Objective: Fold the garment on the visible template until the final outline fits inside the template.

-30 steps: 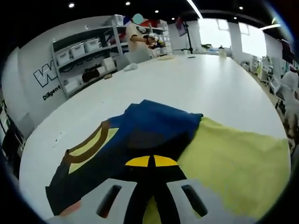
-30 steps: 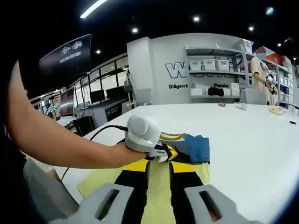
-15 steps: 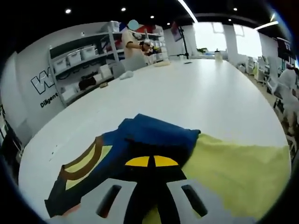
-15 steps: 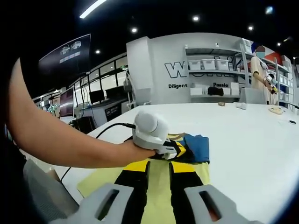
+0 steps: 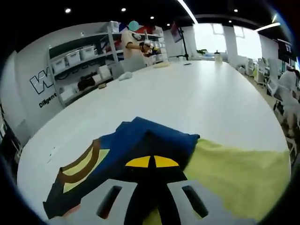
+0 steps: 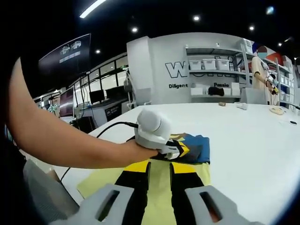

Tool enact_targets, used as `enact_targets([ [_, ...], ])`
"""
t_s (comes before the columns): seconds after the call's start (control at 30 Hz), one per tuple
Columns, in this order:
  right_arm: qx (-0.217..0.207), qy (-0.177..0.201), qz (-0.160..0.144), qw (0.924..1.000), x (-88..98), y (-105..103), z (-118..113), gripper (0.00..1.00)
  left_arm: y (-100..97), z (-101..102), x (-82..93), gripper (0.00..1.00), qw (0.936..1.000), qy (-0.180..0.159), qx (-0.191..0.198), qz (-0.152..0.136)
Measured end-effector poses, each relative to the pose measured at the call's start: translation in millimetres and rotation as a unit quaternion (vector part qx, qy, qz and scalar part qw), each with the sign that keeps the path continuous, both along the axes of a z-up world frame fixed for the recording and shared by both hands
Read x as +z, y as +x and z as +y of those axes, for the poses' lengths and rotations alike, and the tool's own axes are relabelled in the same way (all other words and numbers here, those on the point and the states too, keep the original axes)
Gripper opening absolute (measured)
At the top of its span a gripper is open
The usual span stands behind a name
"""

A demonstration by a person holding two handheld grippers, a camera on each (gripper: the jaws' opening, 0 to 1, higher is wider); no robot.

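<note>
Your garment [image 5: 140, 150] is the thing to steer by here: a dark blue piece with brown and yellow trim, bunched into a rough fold on the white table [image 5: 201, 89], with one side lying over the edge of the pale yellow template [image 5: 239, 173] that spreads out beside it. In the left gripper view your left gripper [image 5: 151, 161] sits right at the near edge of the garment, its yellow-tipped black jaws close together with barely a slit between them, and the blue cloth is humped up just past the tips; whether cloth is actually pinched in there, you can't tell from this angle. In the right gripper view your right gripper [image 6: 158, 168] is down over the template on the near side of the garment, jaws apart with bare yellow sheet showing in the gap, touching nothing. The left one, with your hand [image 6: 126, 152] wrapped round it, comes in just this side of the garment and meets its near edge. Far beyond the garment a person [image 5: 132, 40] stands by the shelves [image 5: 79, 61] along the wall.
</note>
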State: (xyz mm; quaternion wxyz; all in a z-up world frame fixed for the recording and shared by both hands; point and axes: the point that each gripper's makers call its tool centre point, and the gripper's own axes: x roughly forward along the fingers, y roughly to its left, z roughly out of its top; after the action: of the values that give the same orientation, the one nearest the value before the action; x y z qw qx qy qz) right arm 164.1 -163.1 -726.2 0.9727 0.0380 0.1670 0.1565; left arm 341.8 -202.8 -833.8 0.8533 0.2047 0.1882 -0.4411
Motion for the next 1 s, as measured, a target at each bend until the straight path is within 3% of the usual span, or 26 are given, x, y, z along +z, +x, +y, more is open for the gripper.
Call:
enact_targets([
  [0.3, 0.001, -0.004, -0.002, 1.0000, 0.3, -0.7, 0.9, 0.14, -3.7, -0.6, 7.7, 0.01, 1.0000, -0.007, -0.001, -0.002],
  [0.53, 0.002, -0.006, -0.004, 1.0000, 1.3, -0.8, 1.5, 0.14, -3.7, 3.6, 11.1, 0.14, 0.9999, -0.008, 0.007, -0.002],
  [1.0, 0.006, -0.012, -0.005, 0.9999, 1.3, -0.8, 3.7, 0.14, 5.1, 20.8, 28.5, 0.62, 0.9974, -0.044, 0.055, -0.014],
])
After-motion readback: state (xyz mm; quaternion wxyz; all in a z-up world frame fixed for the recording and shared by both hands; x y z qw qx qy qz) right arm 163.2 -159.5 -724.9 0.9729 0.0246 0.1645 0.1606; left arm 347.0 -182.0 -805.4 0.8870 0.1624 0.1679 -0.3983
